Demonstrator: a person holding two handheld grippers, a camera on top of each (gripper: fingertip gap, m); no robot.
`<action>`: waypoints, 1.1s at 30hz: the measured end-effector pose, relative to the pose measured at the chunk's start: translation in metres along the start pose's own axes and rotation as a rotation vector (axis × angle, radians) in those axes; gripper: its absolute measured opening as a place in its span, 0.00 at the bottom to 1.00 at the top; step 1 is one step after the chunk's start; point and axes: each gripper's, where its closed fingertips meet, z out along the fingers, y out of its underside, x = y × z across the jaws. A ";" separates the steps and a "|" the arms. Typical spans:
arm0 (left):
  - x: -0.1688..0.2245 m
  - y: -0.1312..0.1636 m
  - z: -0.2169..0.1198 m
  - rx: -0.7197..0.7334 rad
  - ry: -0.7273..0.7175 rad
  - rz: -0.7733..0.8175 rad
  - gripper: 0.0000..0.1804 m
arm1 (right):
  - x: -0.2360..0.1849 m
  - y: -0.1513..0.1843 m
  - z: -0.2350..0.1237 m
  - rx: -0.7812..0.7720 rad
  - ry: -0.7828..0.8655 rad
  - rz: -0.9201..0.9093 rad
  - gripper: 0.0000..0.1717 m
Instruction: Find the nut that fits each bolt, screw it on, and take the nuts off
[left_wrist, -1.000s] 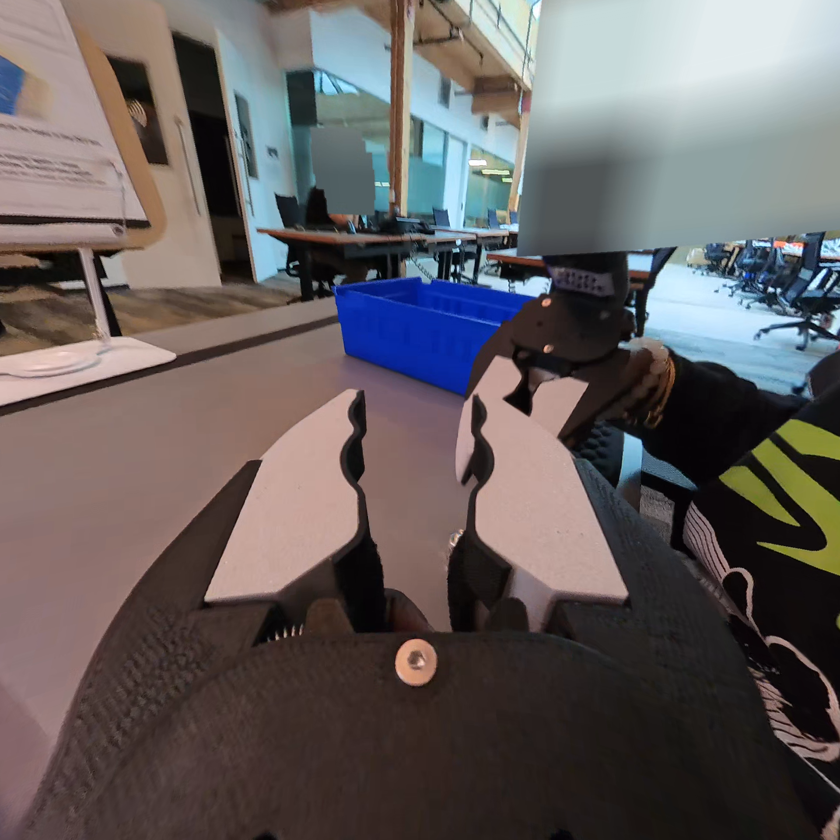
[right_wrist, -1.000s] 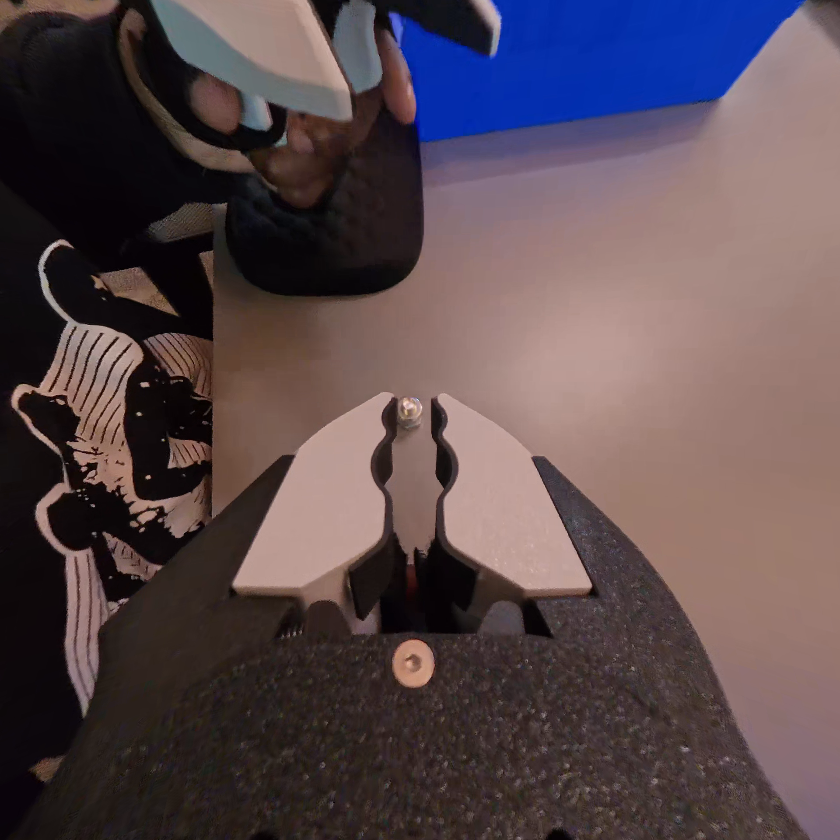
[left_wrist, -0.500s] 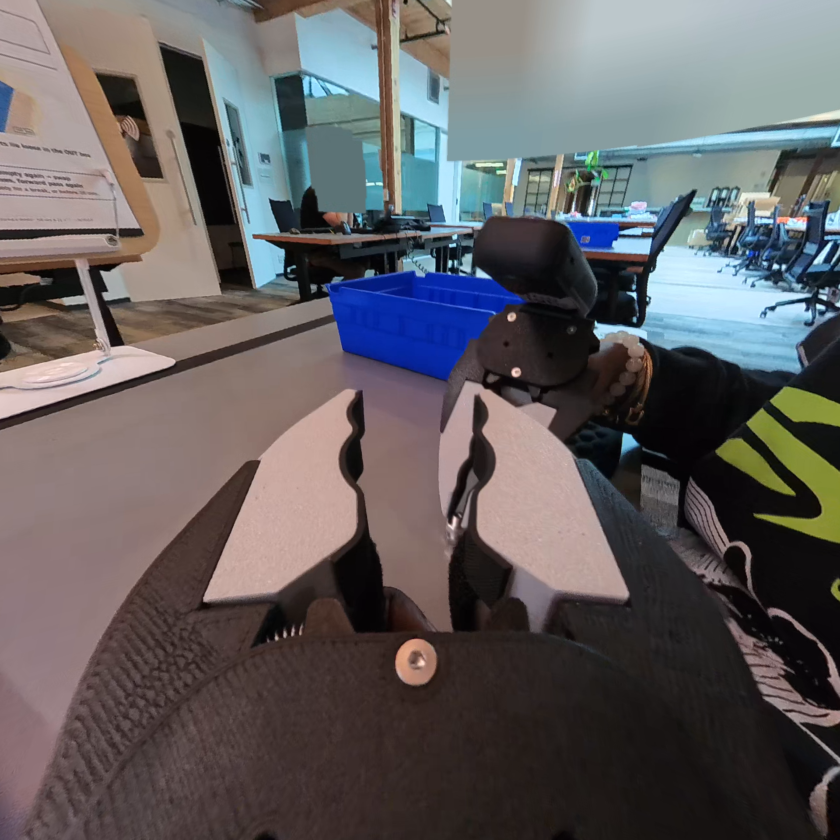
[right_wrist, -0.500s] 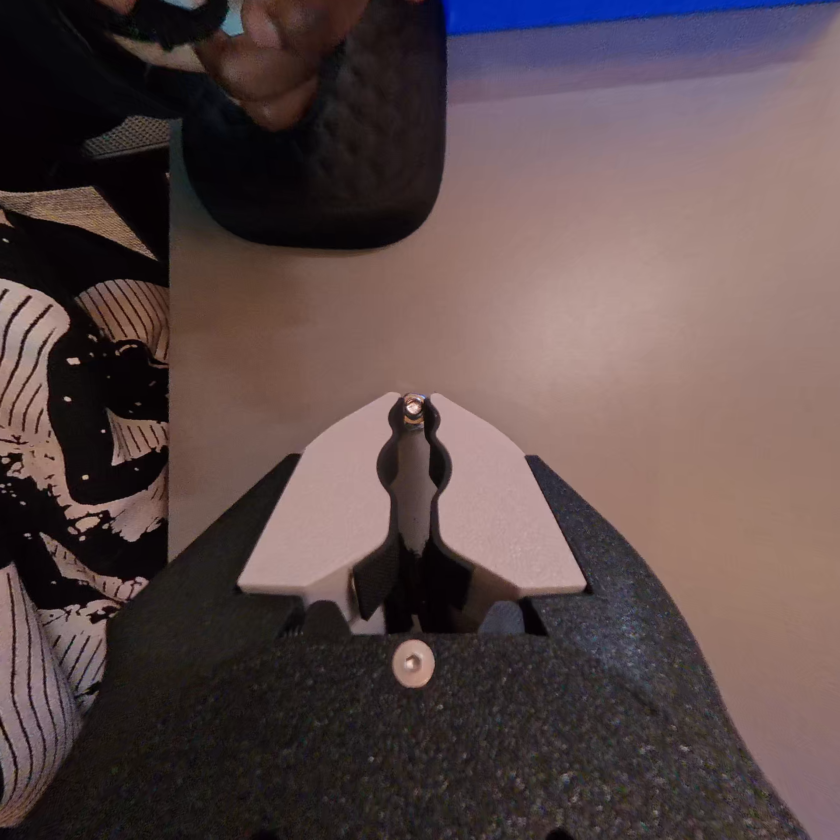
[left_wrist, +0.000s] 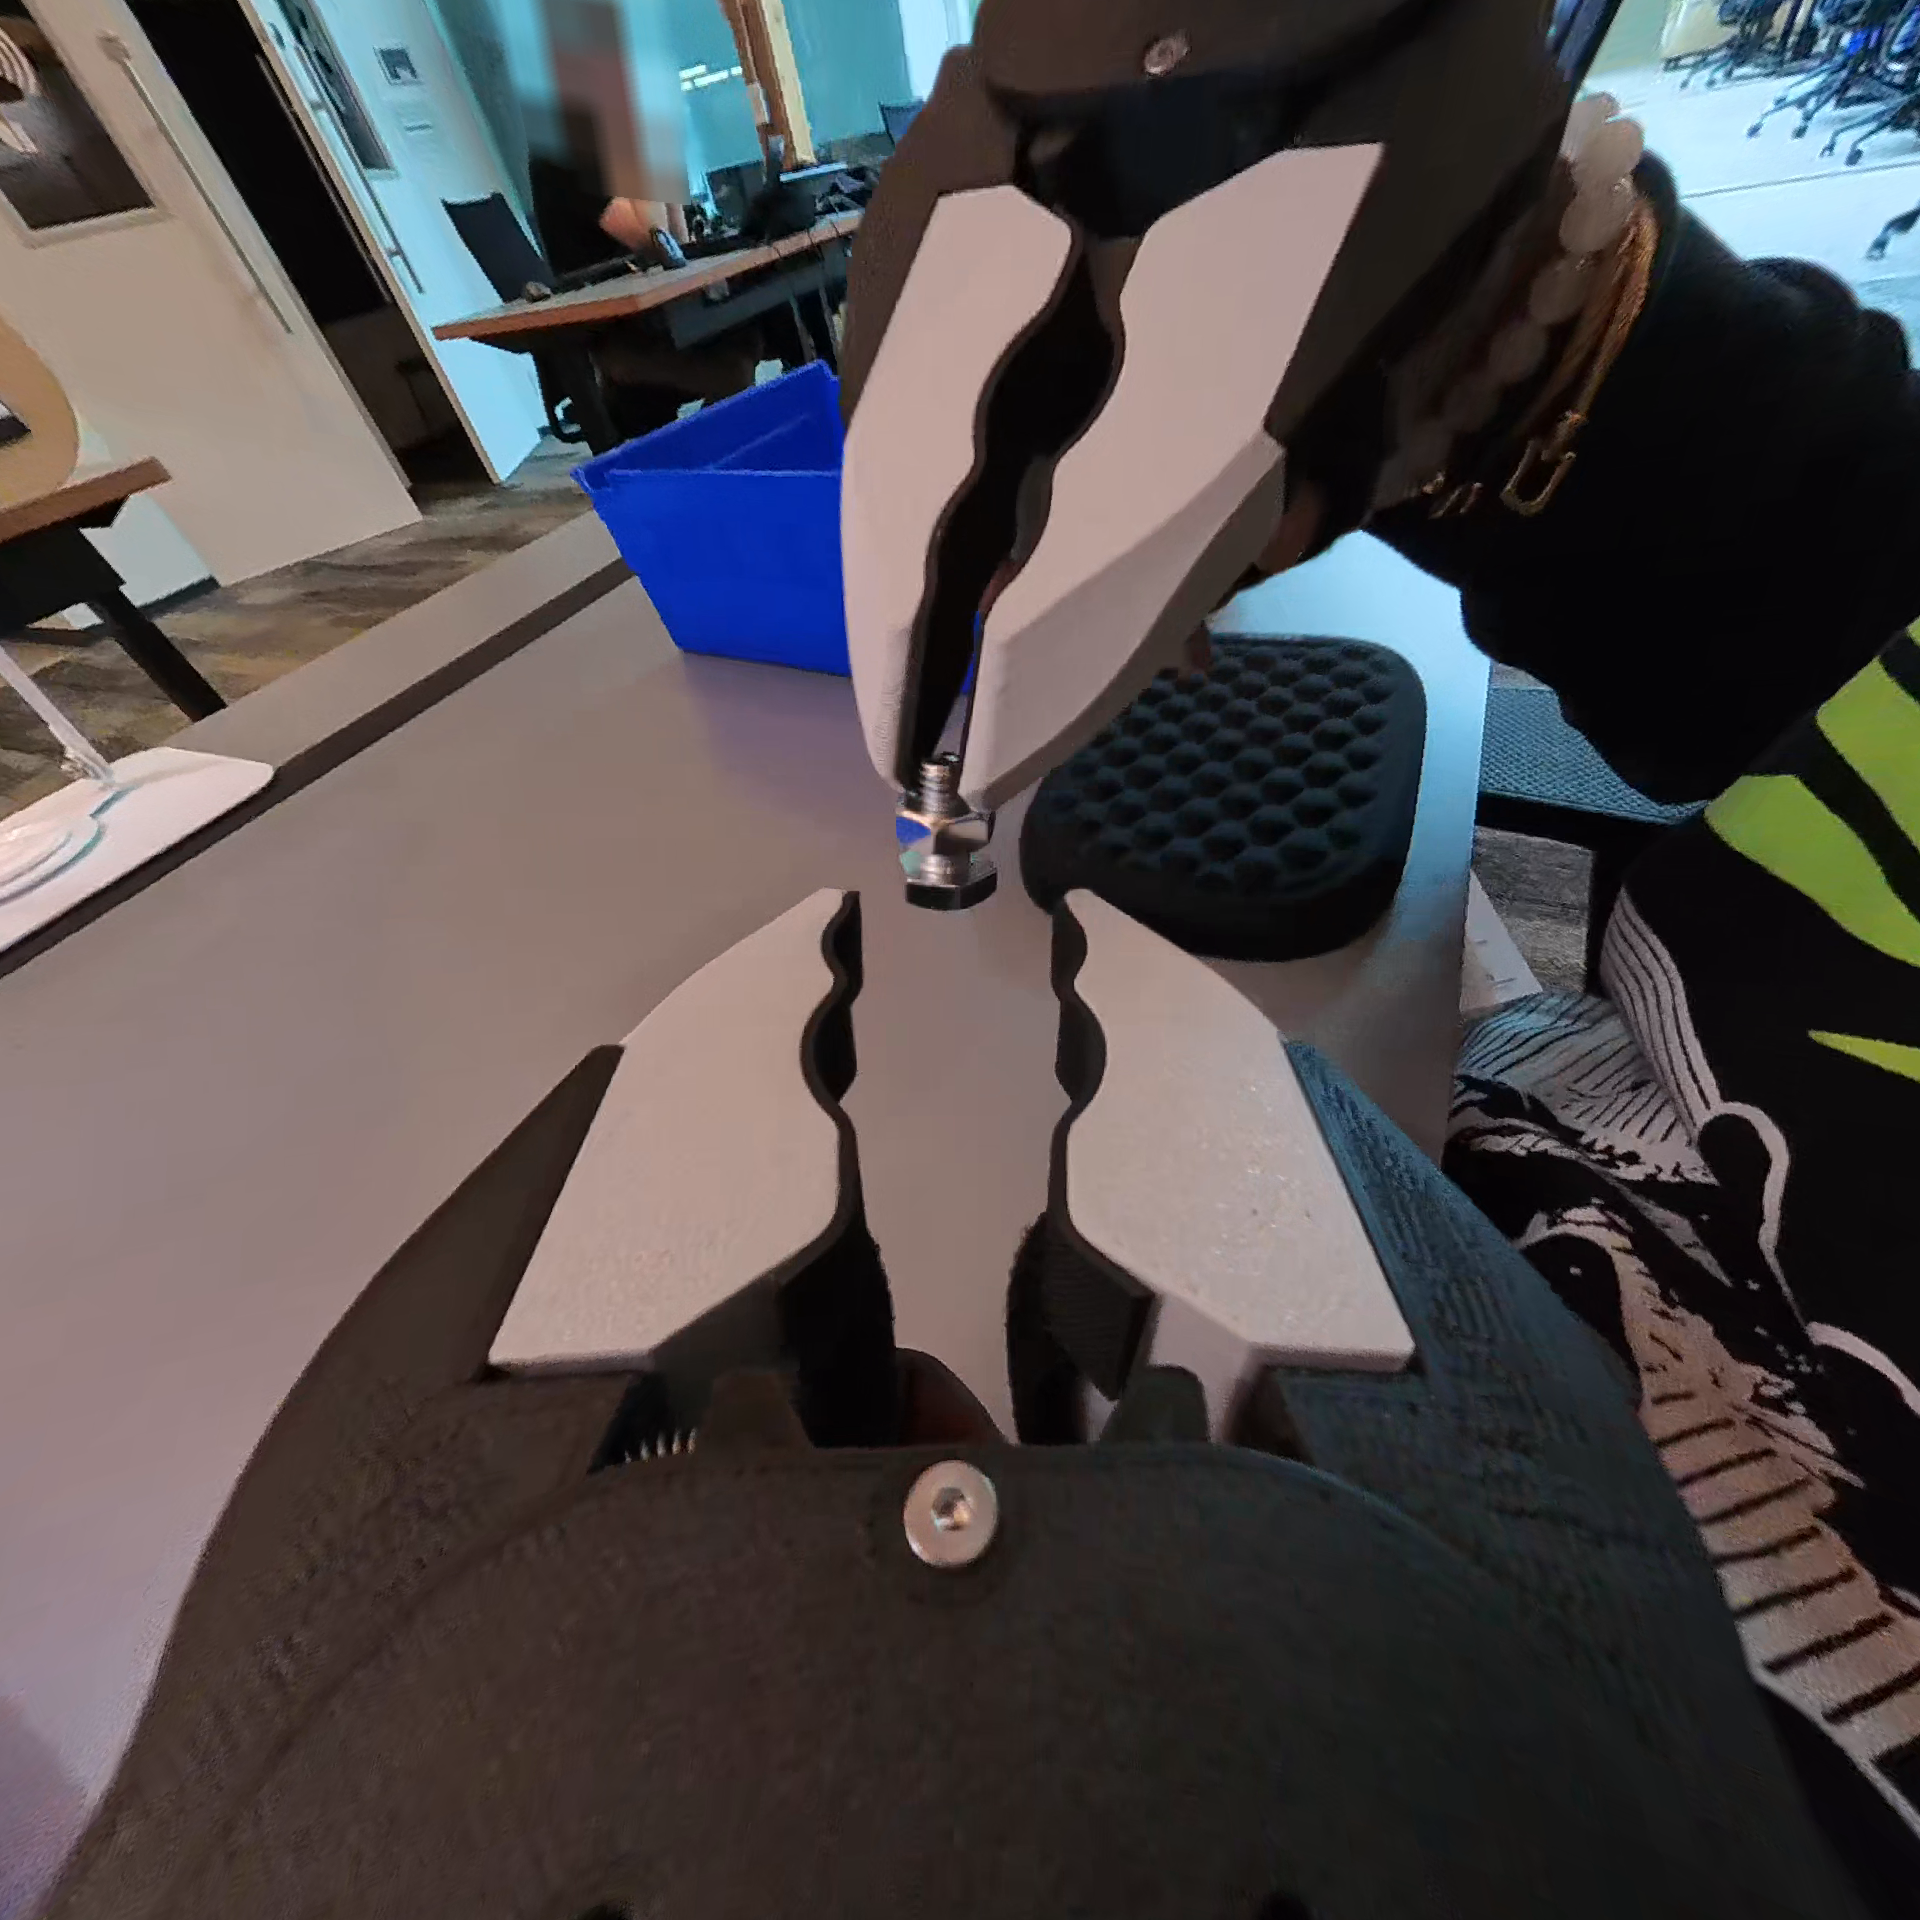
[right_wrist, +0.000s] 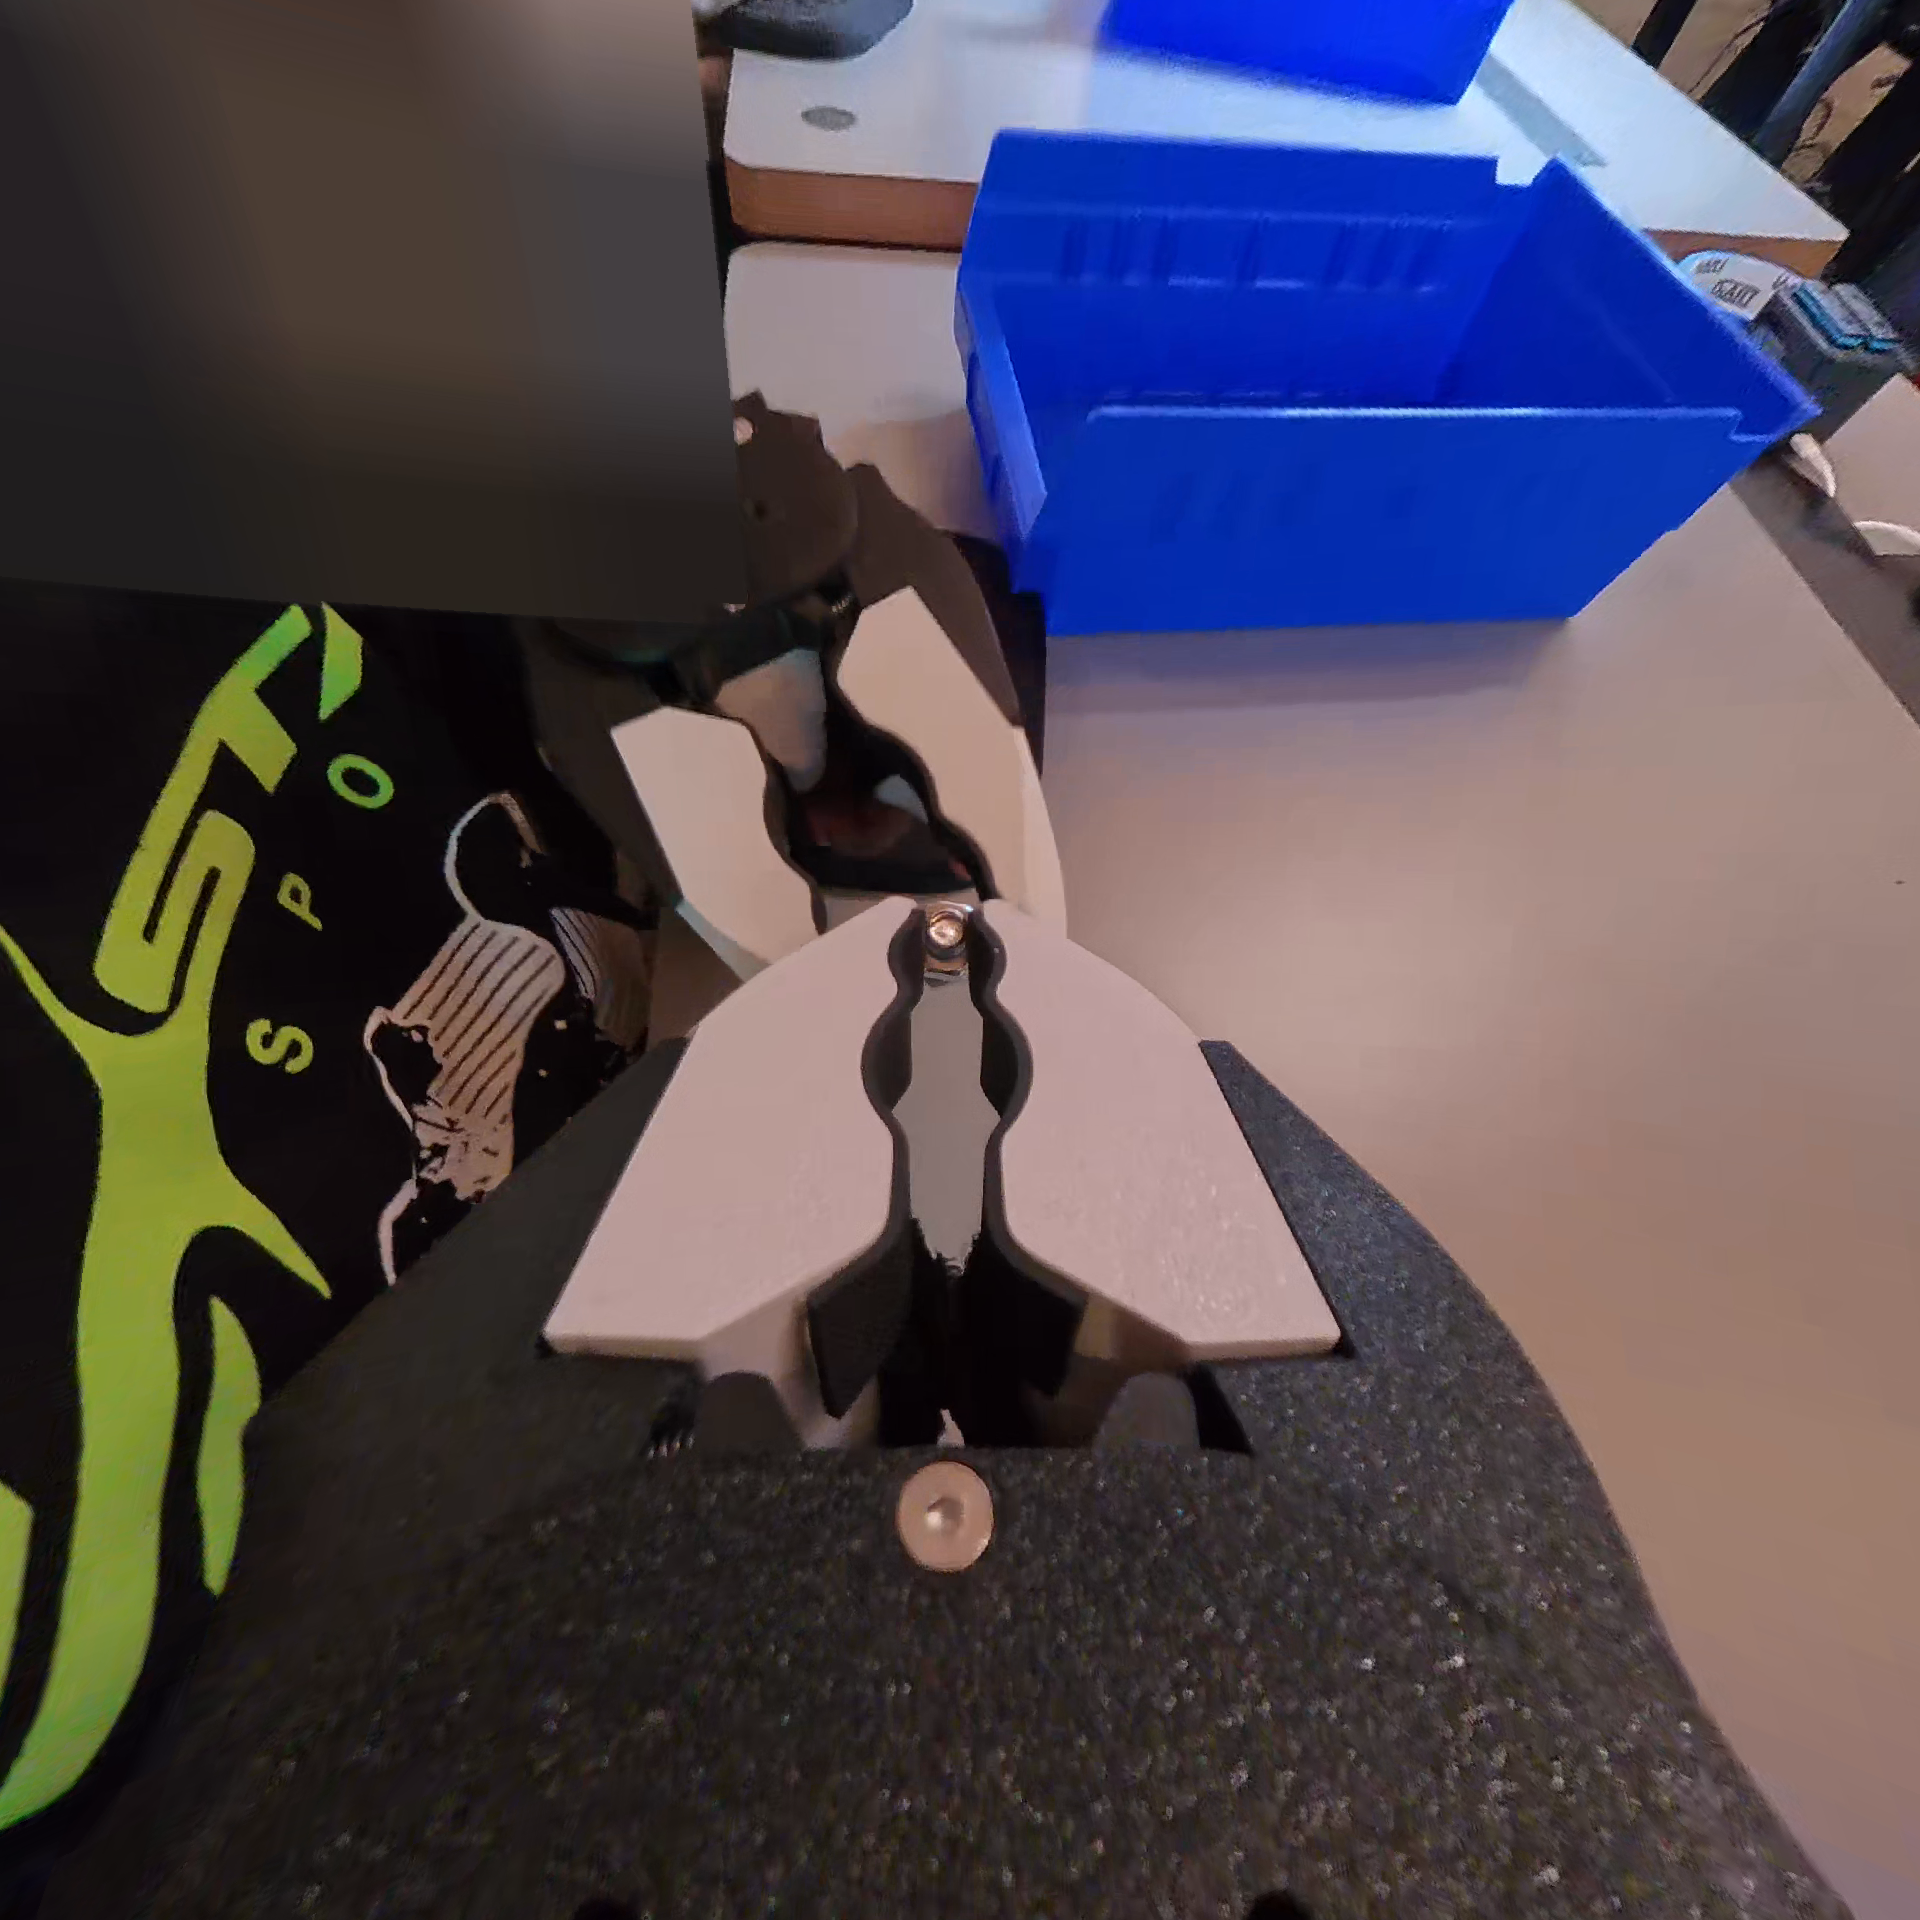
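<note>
Grey and flat, the two fingers of the left gripper (left_wrist: 956, 914) lie low over the table (left_wrist: 416, 935) and point forward, away from the person. They stand apart with a wide gap, and nothing sits between them; only the bare table shows in the gap. Just past their tips hangs a small shiny bolt (left_wrist: 943, 831) with a nut (left_wrist: 940, 826) screwed onto it. The bolt is upright, its flat head at the bottom, just above the table, and its threaded end at the top. The right gripper (left_wrist: 935, 769) comes down from above, tilted steeply so its tips point at the table. Its two fingers are nearly together and pinch the threaded top of the bolt, just above the nut. In the right wrist view the same bolt (right_wrist: 943, 935) shows end-on at the very tips of the right gripper (right_wrist: 943, 920), with a pad pressed on each side. The hand holding this gripper is behind it, with a bead bracelet (left_wrist: 1579, 208) at the wrist and a black sleeve (left_wrist: 1714, 468). A black bumpy pad (left_wrist: 1247, 779) lies on the table to the right of the bolt. Farther back stands a blue bin (left_wrist: 748, 540).
</note>
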 end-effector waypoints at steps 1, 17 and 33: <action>-0.001 -0.002 0.000 0.006 -0.015 0.003 0.18 | 0.001 -0.002 0.000 0.001 0.009 0.008 0.04; -0.006 -0.011 -0.003 0.061 -0.060 -0.001 0.09 | 0.002 -0.006 0.002 0.017 0.031 0.057 0.04; 0.003 -0.030 -0.008 0.215 0.055 -0.161 0.08 | 0.010 -0.019 0.016 0.286 0.092 0.180 0.32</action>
